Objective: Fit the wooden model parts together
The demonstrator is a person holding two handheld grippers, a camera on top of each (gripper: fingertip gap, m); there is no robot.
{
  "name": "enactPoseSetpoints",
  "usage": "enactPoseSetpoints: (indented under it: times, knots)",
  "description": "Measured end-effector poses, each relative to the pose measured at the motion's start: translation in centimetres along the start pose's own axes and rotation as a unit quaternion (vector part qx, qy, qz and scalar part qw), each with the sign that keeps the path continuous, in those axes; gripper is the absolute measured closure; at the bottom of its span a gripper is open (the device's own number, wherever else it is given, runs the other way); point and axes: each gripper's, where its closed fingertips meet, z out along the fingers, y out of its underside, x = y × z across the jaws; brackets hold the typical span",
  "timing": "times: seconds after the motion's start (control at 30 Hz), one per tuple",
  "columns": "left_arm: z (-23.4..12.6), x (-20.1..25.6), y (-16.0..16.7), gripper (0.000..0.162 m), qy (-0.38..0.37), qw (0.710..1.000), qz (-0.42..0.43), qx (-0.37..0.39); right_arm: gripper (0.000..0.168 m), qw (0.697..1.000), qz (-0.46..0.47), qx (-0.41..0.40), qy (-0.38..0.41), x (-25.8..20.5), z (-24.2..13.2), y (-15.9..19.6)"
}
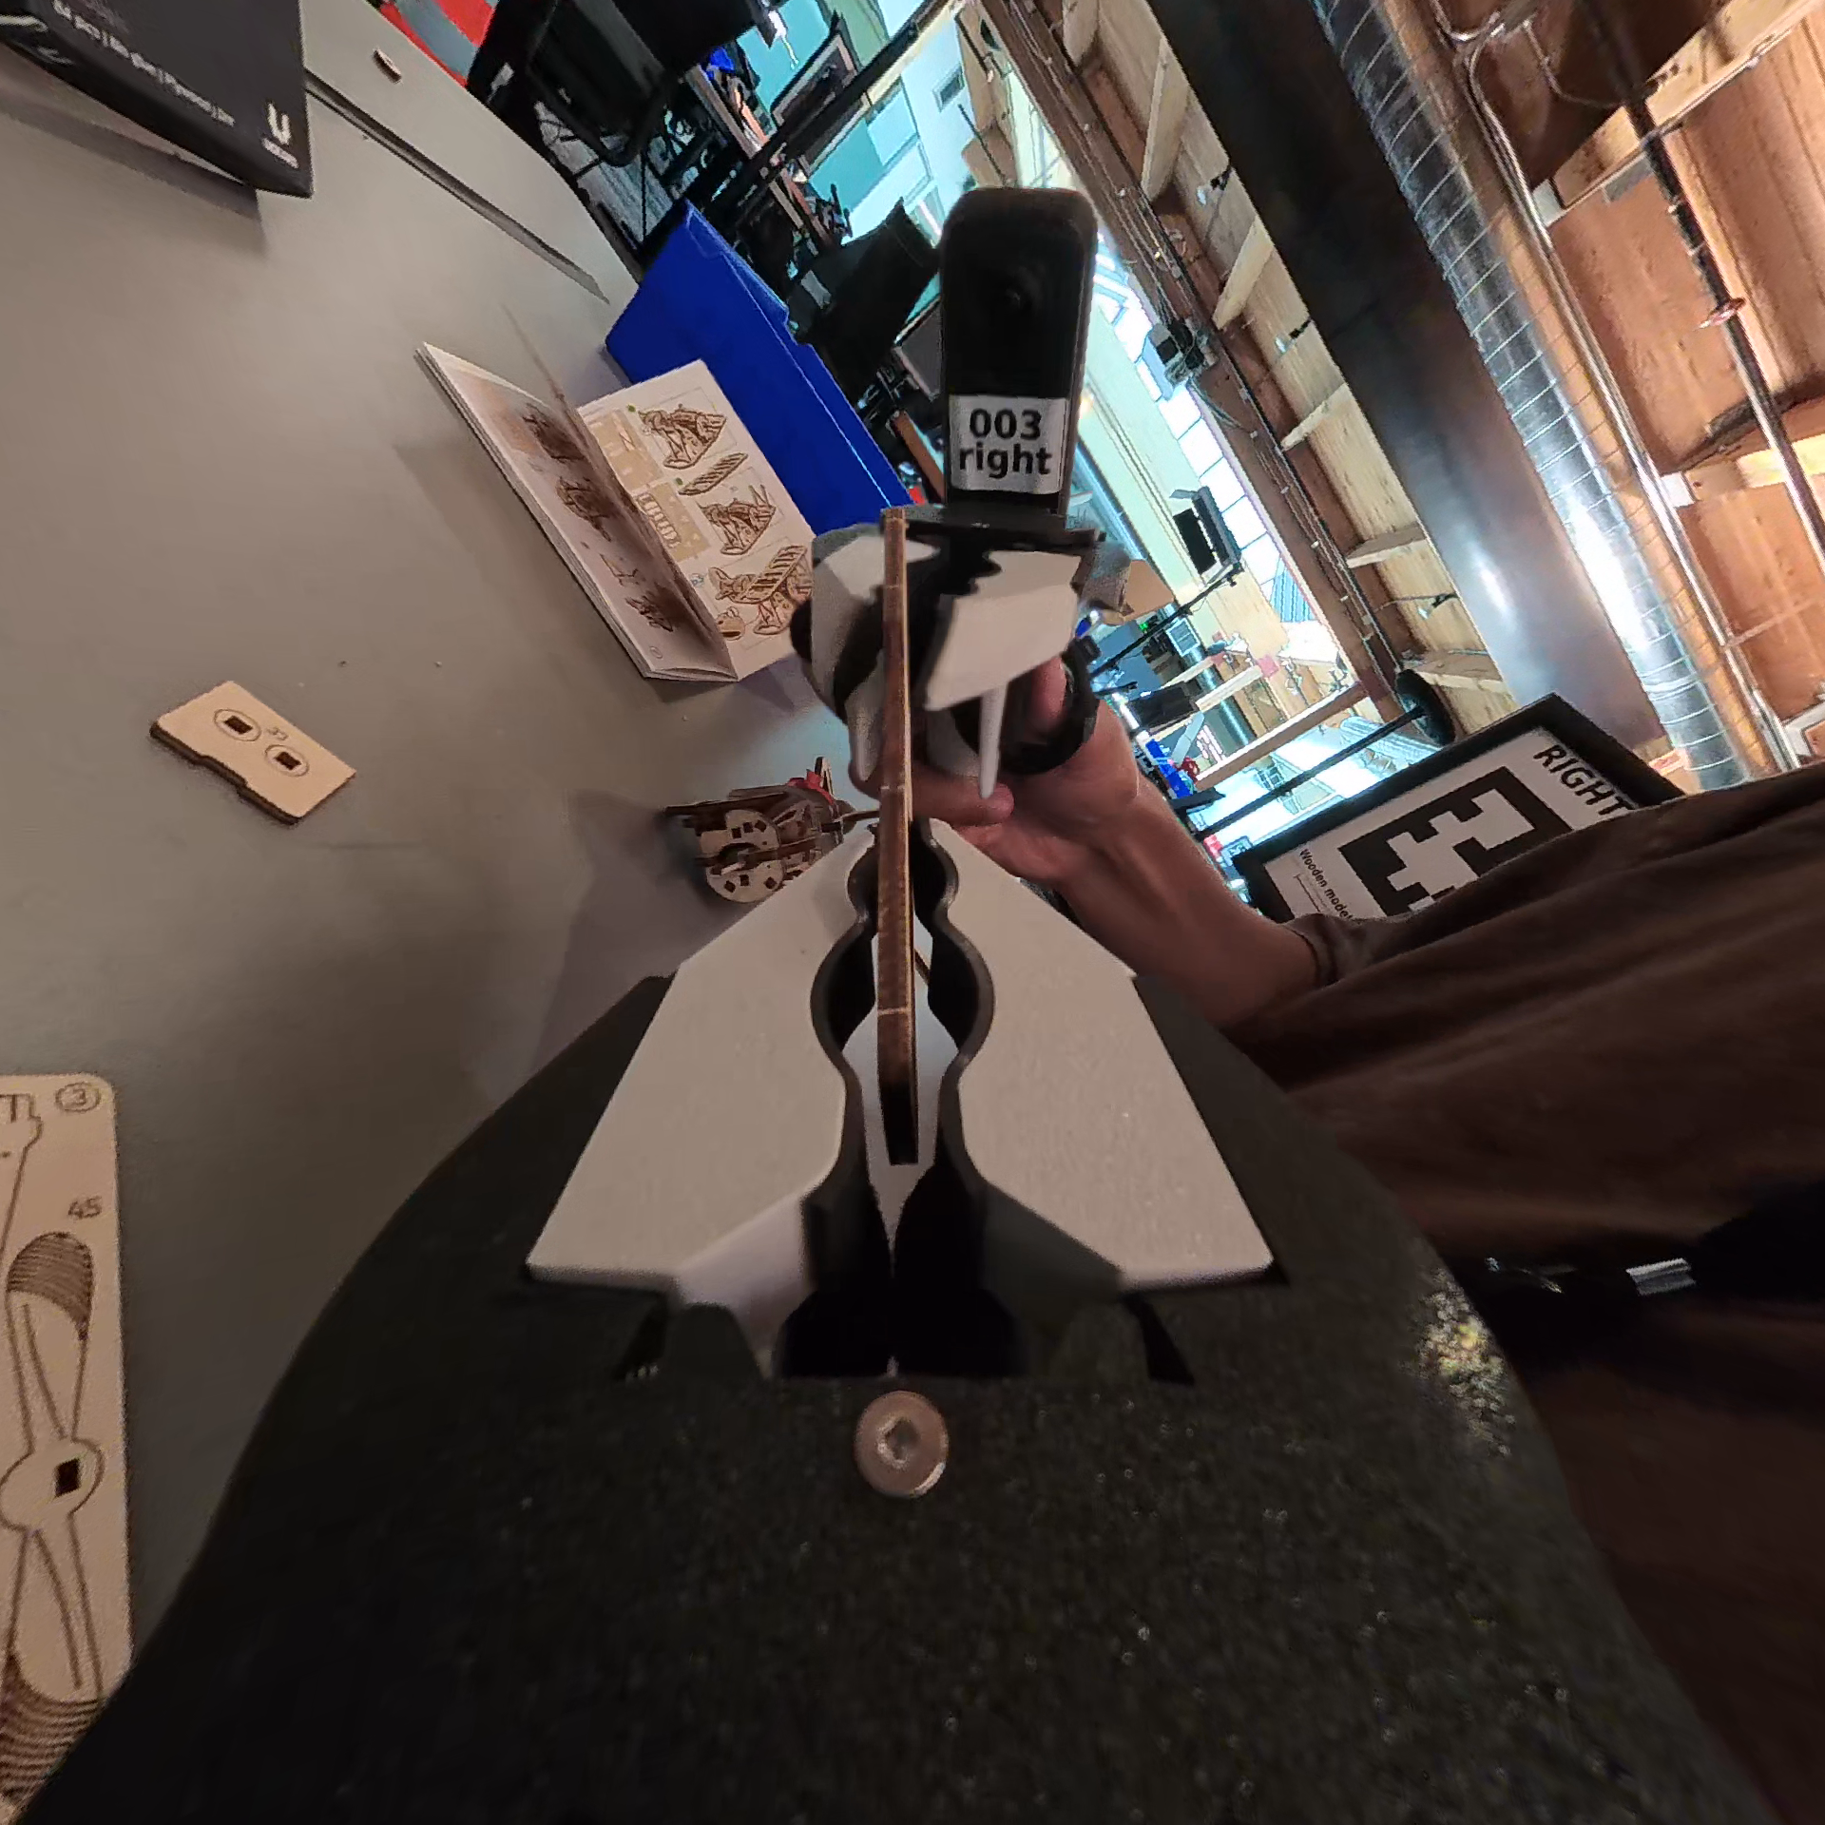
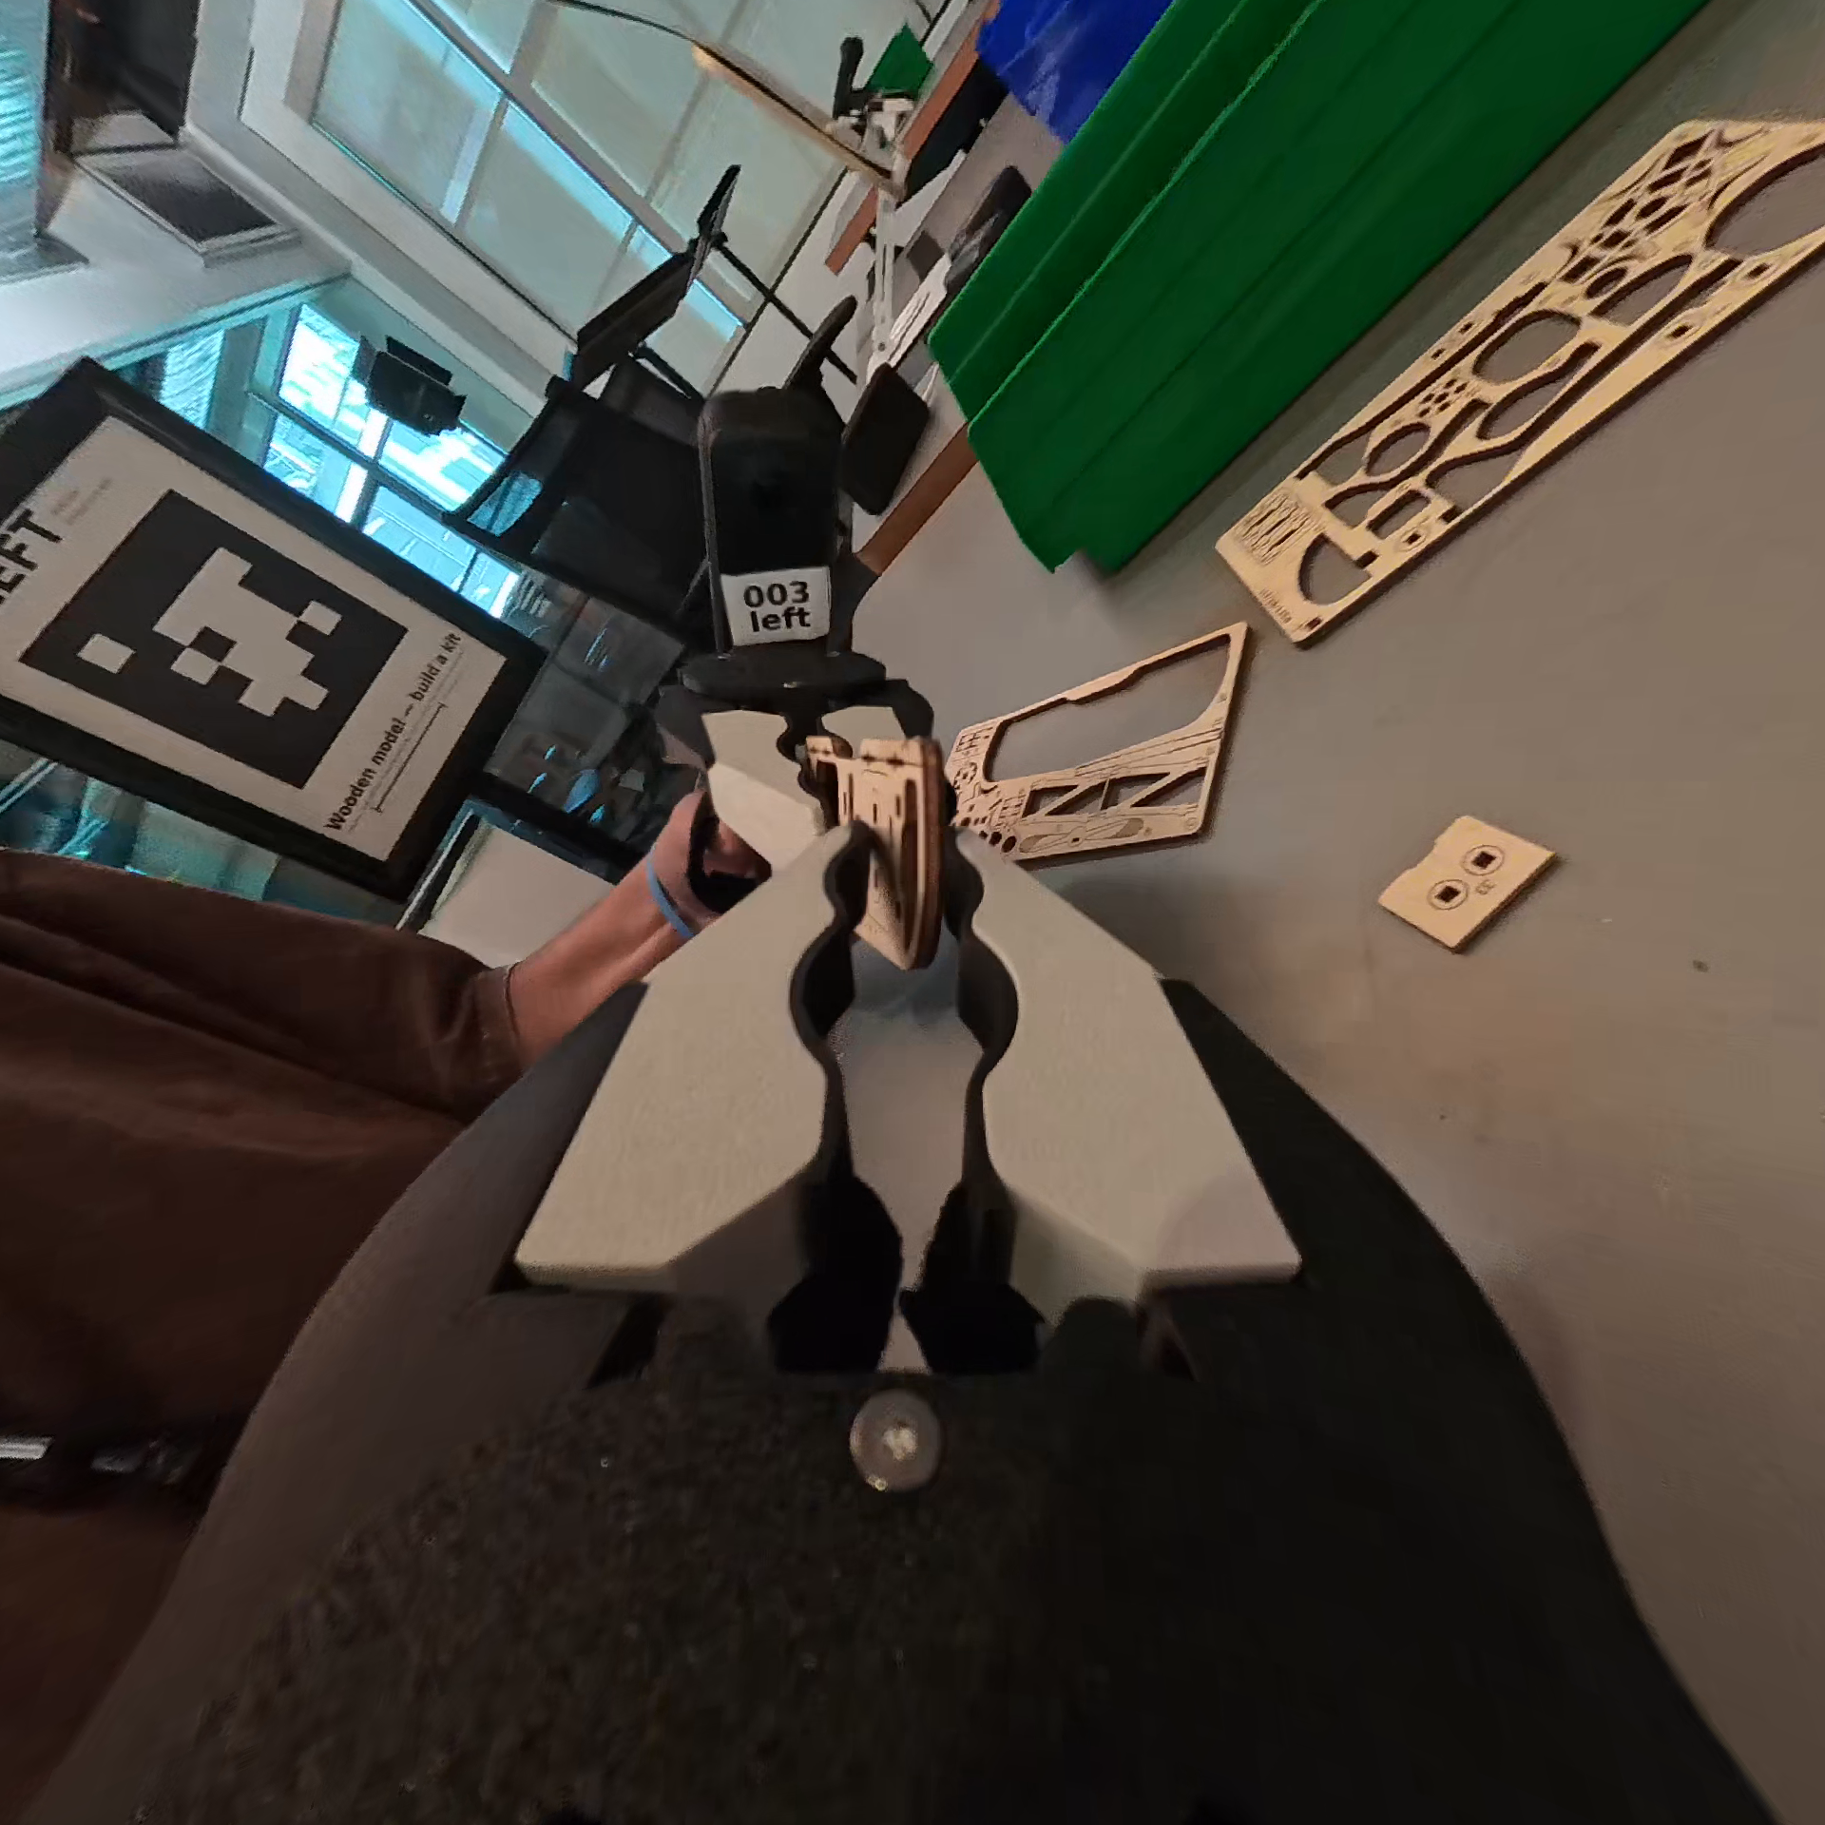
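A thin wooden model part is held in the air between my two grippers. In the left wrist view I see it edge-on, running up between my left gripper's fingers, which are shut on it. Its far end sits between the fingers of my right gripper, which faces me. In the right wrist view the same part shows its rounded, engraved face between the tips of my right gripper, which is closed onto it. My left gripper holds its far side.
On the grey table lie a small two-hole wooden plate, an open instruction booklet, a part-built model, a propeller sheet, and two punched-out sheets. Green bins and a blue bin stand behind. My left and right fingertips are right by each other.
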Motion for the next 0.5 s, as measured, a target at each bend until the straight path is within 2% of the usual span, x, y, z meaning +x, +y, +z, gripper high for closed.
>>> enactPoseSetpoints:
  times: [0.3,0.5]
  knots:
    - [0.1,-0.8,0.3,0.162,-0.021,1.0,-0.002,0.003,0.153,0.998,-0.021,-0.012,0.057,0.8,0.6,0.7]
    - [-0.6,-1.2,0.3,0.162,-0.017,1.0,-0.002,0.008,0.152,0.998,-0.018,-0.01,0.061,1.0,1.3,0.7]
